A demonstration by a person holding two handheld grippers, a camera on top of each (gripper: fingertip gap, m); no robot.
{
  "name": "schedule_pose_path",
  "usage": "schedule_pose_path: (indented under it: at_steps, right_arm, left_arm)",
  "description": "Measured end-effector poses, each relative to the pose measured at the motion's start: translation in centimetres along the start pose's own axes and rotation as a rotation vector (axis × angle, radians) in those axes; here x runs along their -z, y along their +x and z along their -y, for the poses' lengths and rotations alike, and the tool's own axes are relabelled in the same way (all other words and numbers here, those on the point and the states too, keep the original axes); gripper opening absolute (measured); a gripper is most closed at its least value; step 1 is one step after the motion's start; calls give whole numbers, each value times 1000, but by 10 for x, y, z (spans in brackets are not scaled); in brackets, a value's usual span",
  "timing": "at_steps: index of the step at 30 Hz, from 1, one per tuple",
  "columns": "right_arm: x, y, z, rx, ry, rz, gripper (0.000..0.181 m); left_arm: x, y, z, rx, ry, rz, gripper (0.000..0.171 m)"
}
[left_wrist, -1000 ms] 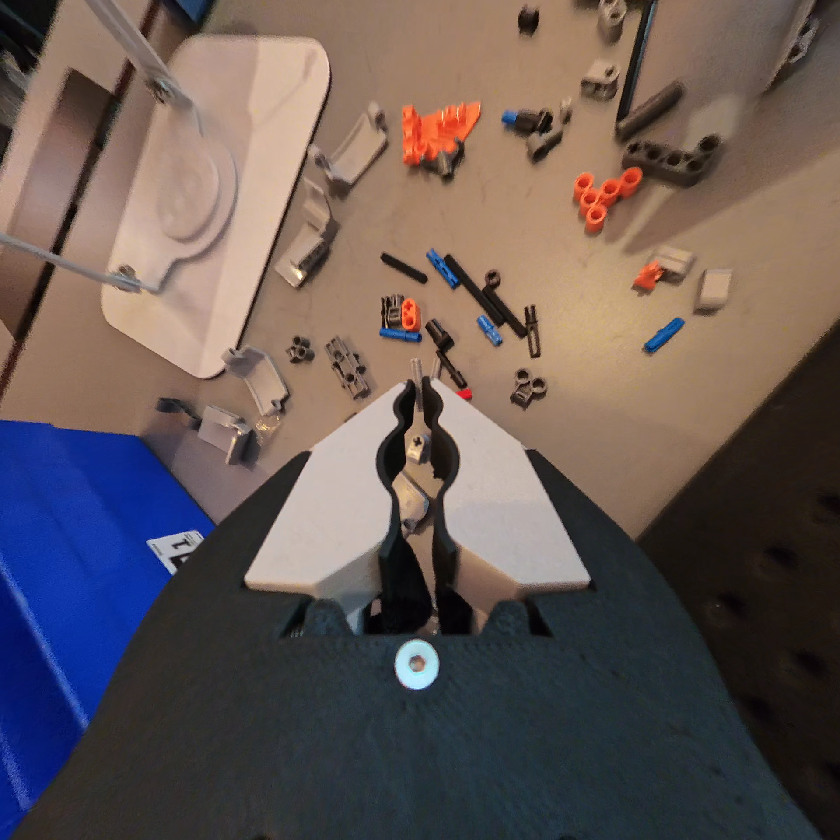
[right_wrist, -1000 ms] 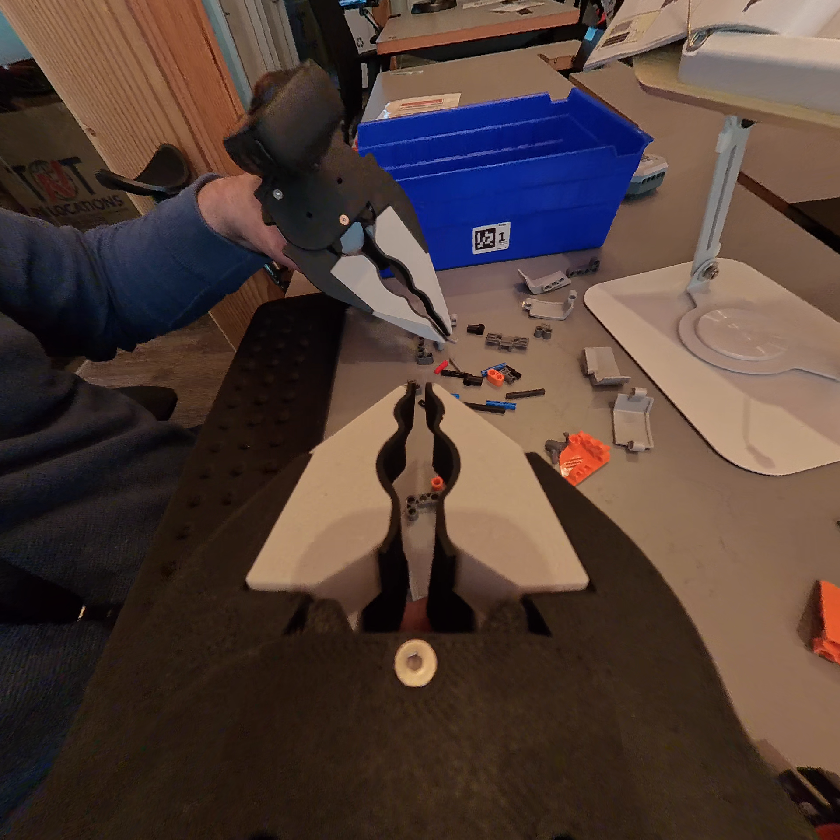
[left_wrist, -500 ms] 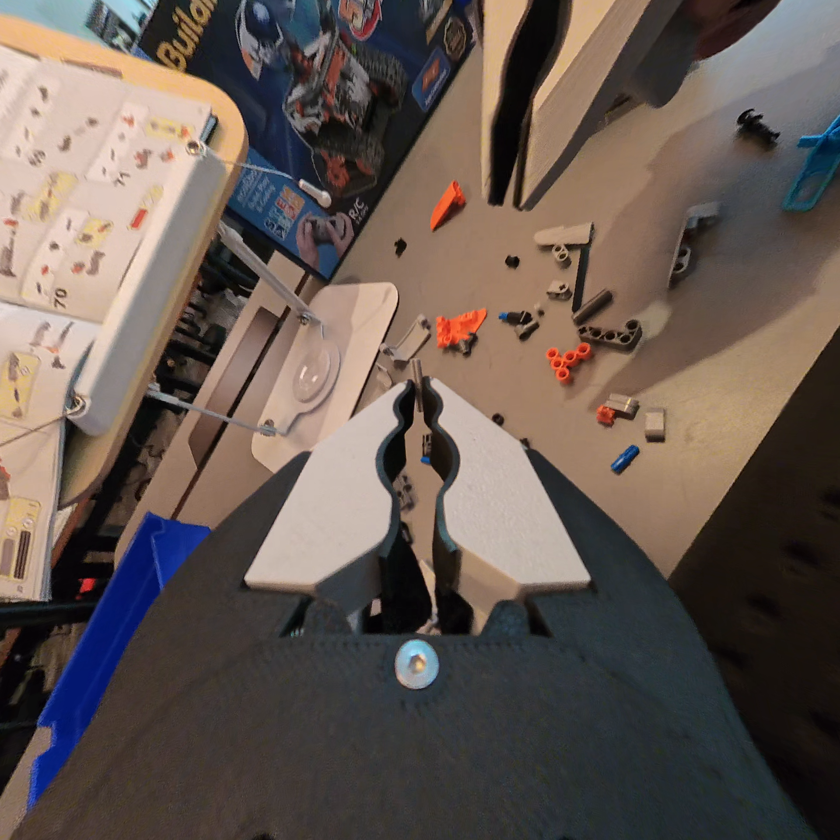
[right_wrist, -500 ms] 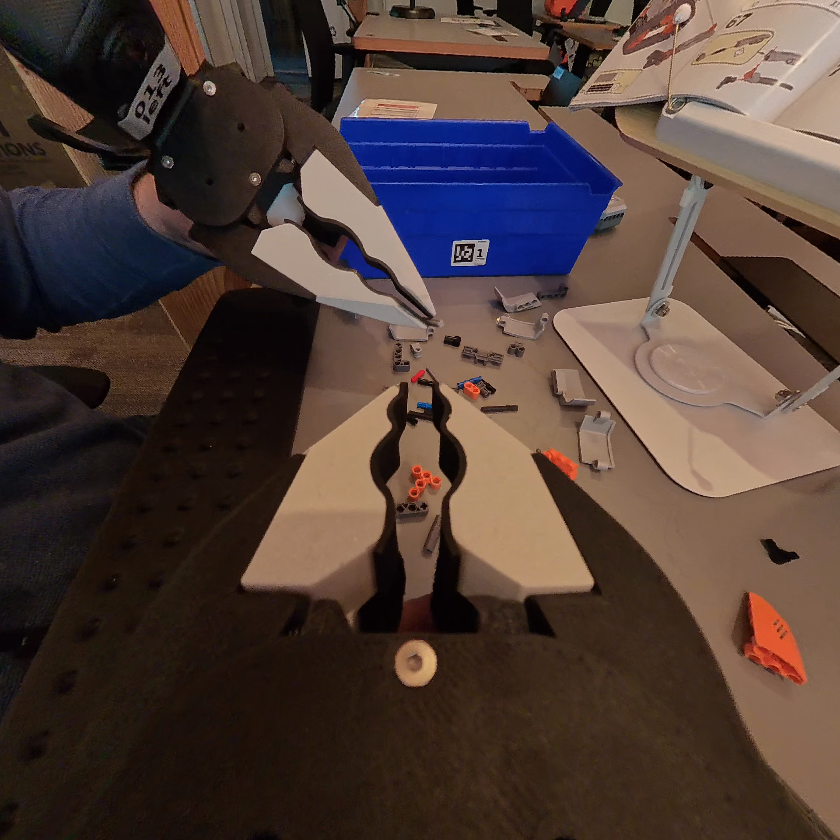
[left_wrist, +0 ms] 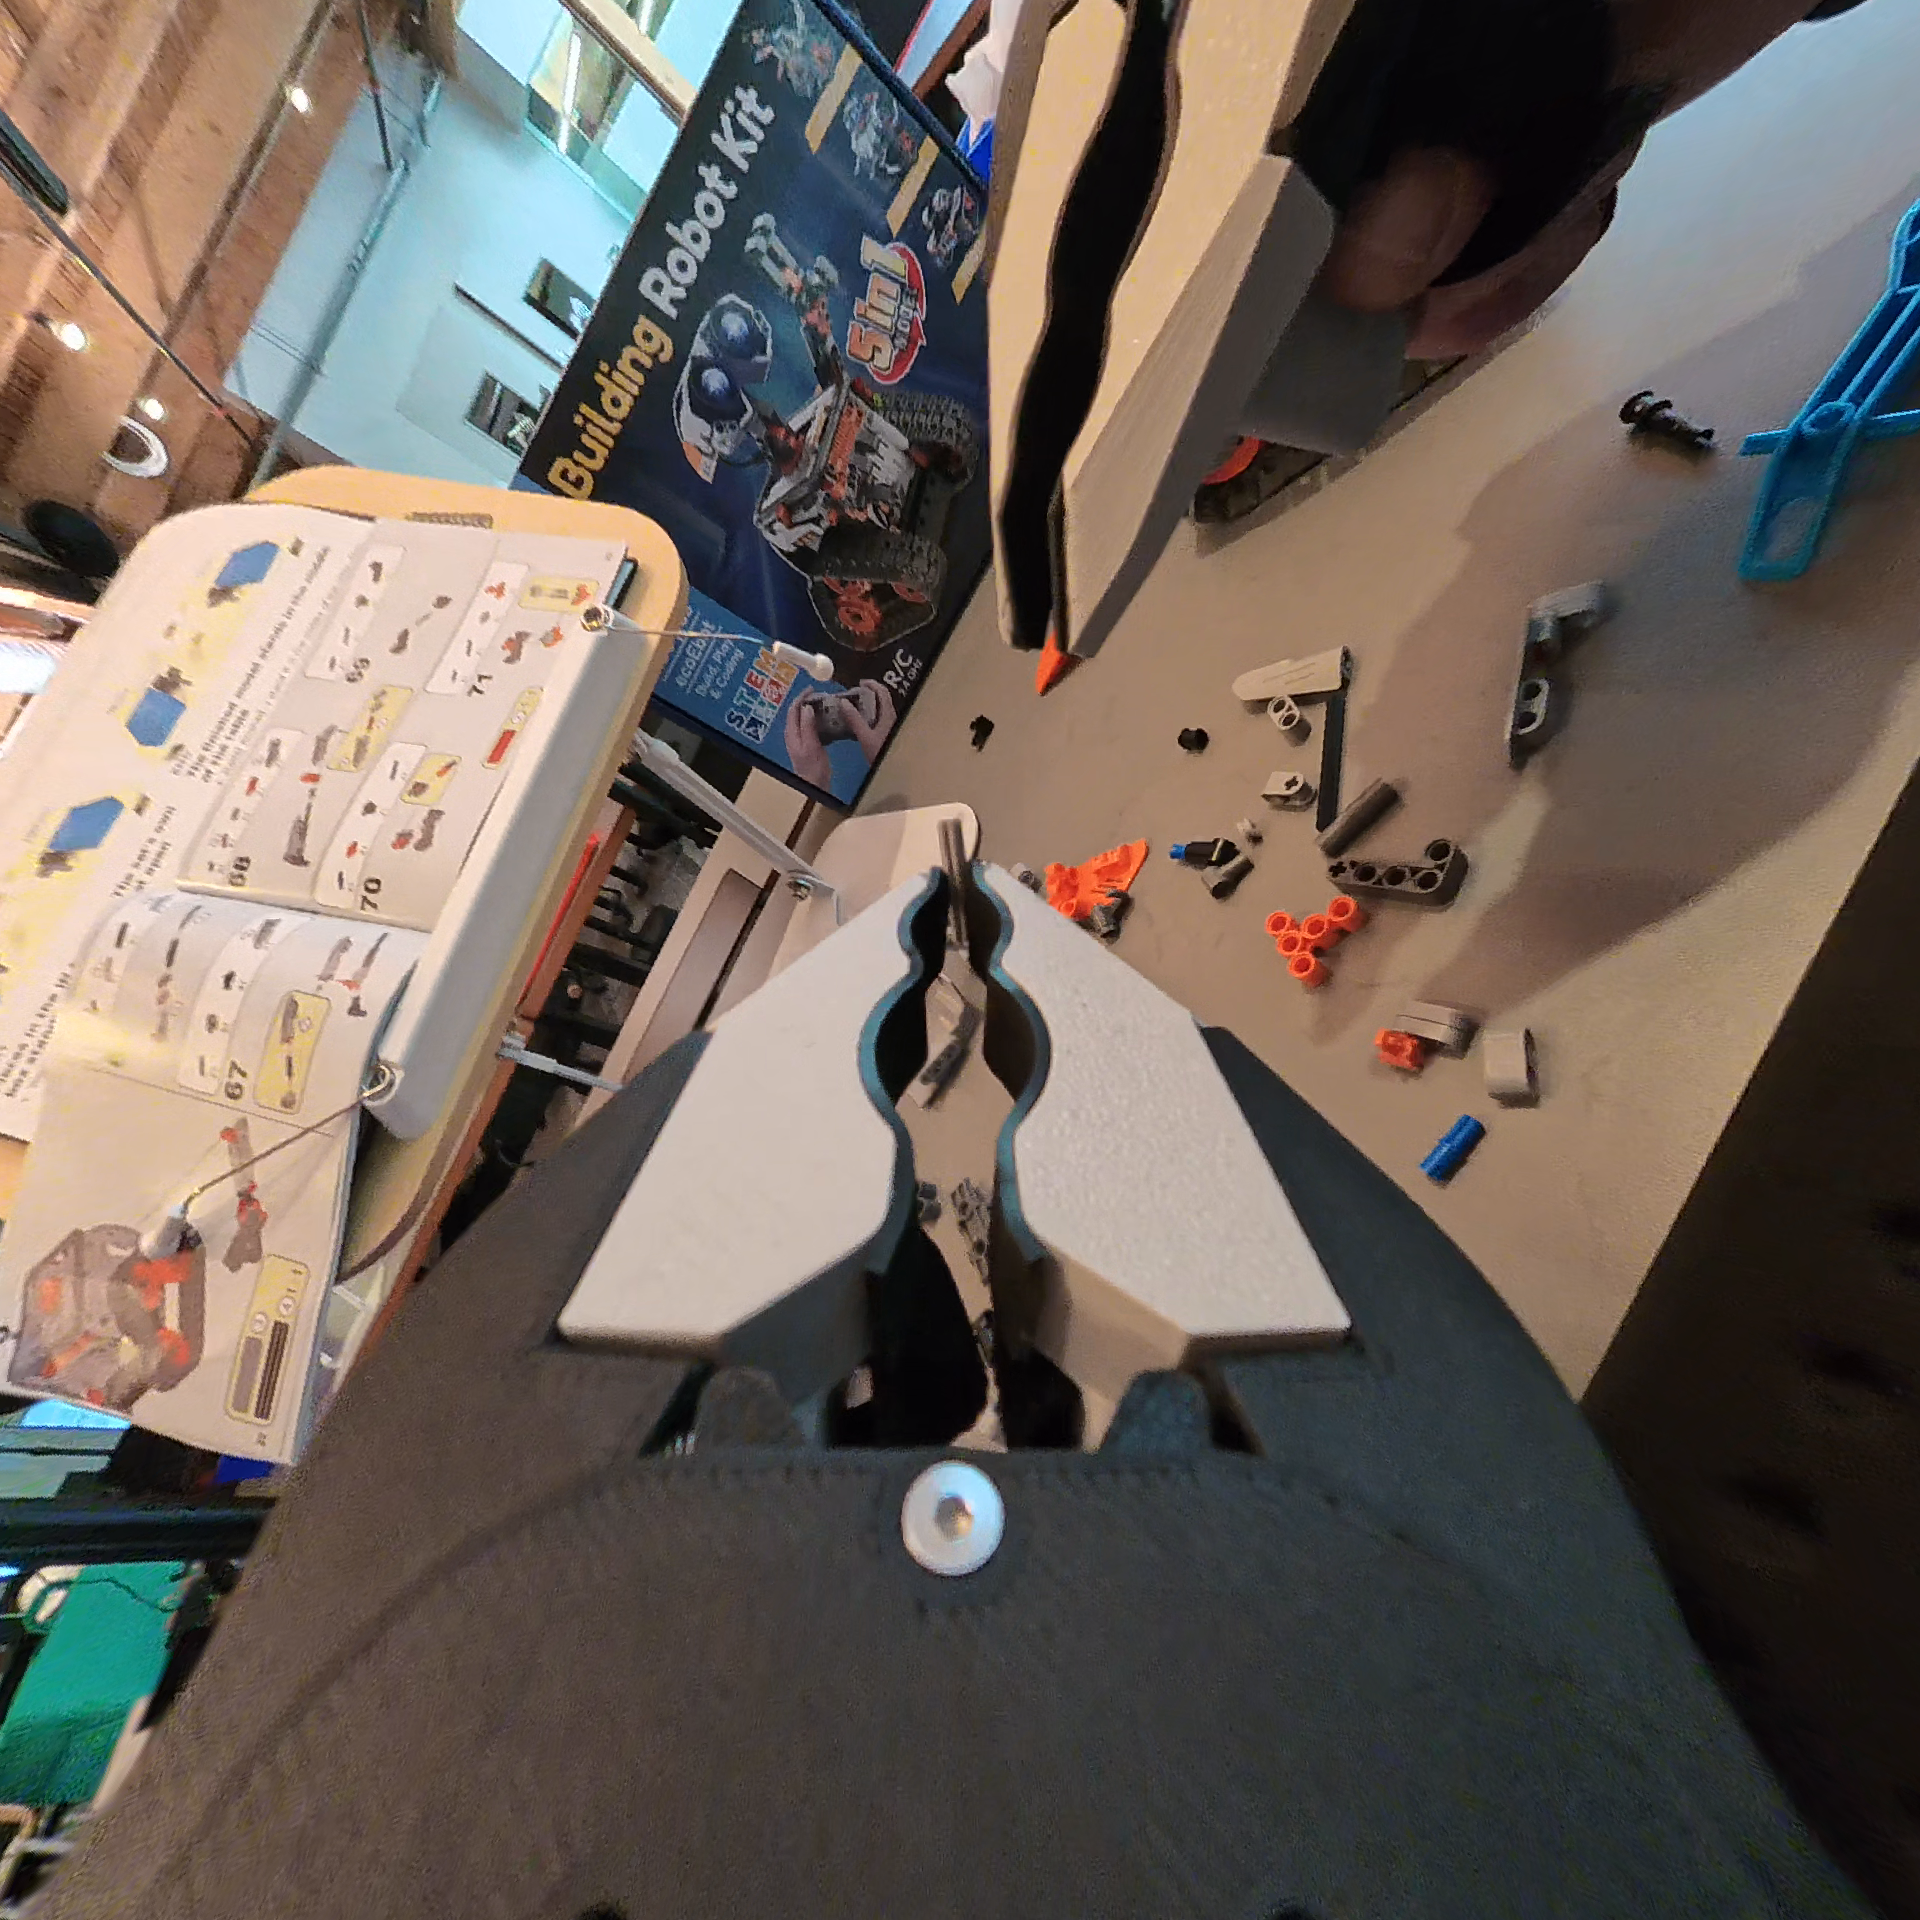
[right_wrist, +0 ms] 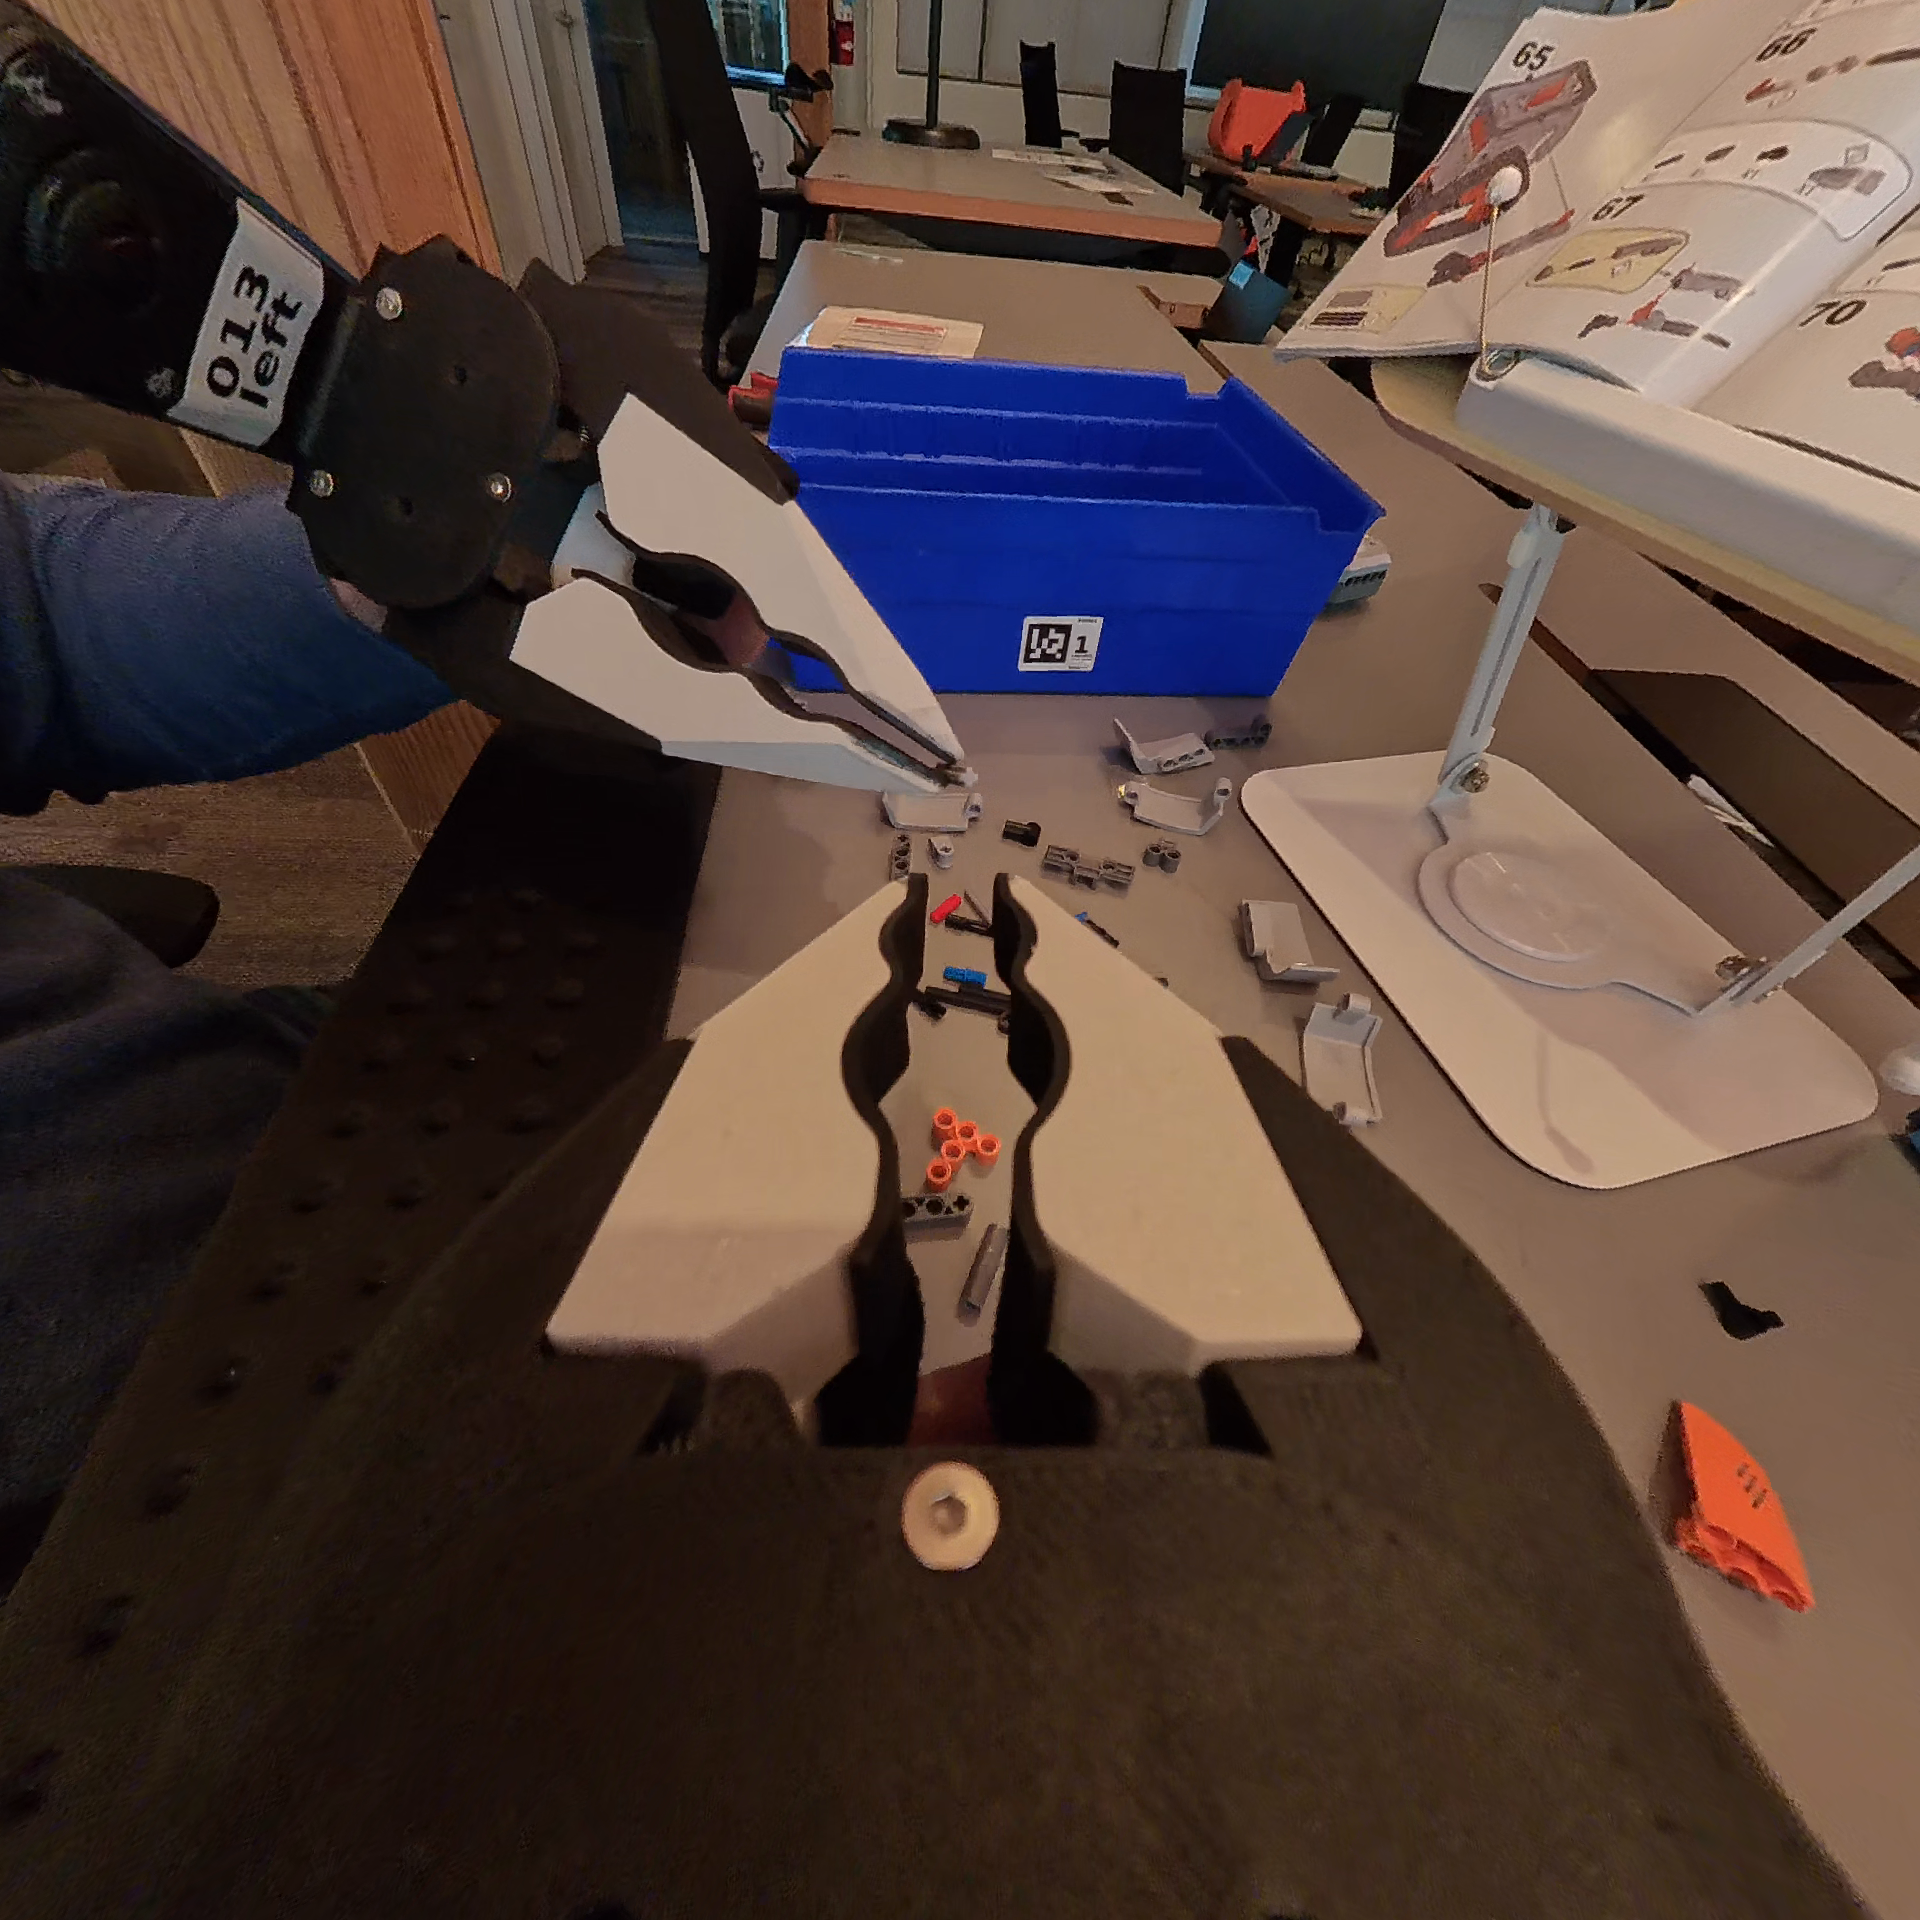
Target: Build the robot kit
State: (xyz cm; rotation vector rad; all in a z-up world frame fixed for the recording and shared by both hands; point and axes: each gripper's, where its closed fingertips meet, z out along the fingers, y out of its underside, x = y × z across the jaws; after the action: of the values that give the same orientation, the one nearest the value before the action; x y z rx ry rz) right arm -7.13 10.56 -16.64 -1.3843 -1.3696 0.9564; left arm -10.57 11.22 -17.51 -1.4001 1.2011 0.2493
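Shared office or lab workroom, set up as assembly station. Grey table [right_wrist: 1558, 1351] strewn with small plastic construction-kit parts [right_wrist: 961, 1143]. Blue parts bin [right_wrist: 1039, 540] with square coded tag at far edge. Open instruction booklet [right_wrist: 1662, 187] clipped on white book stand [right_wrist: 1558, 987]. Robot kit box [left_wrist: 810, 416] leaning at table end. Black perforated mat [right_wrist: 436, 1039] along near edge. Behind: more desks [right_wrist: 987, 187], office chairs [right_wrist: 1143, 114], wood-panelled wall [right_wrist: 312, 135], brick wall [left_wrist: 156, 156], large windows [left_wrist: 416, 260].
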Motion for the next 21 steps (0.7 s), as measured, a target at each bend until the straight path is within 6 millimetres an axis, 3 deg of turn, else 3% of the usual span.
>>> schedule_pose_path:
  at_steps: [6,12,21]
  right_arm:
    - [-3,-11,7,-49,47,56,14]
    - [-5,-15,10,-138,75,105,11]
    - [-5,-22,12,-89,69,106,2]
  left_arm:
    - [4,6,21,-133,82,44,1]
    - [4,14,30,-231,96,50,1]
    - [7,19,40,-263,127,36,1]
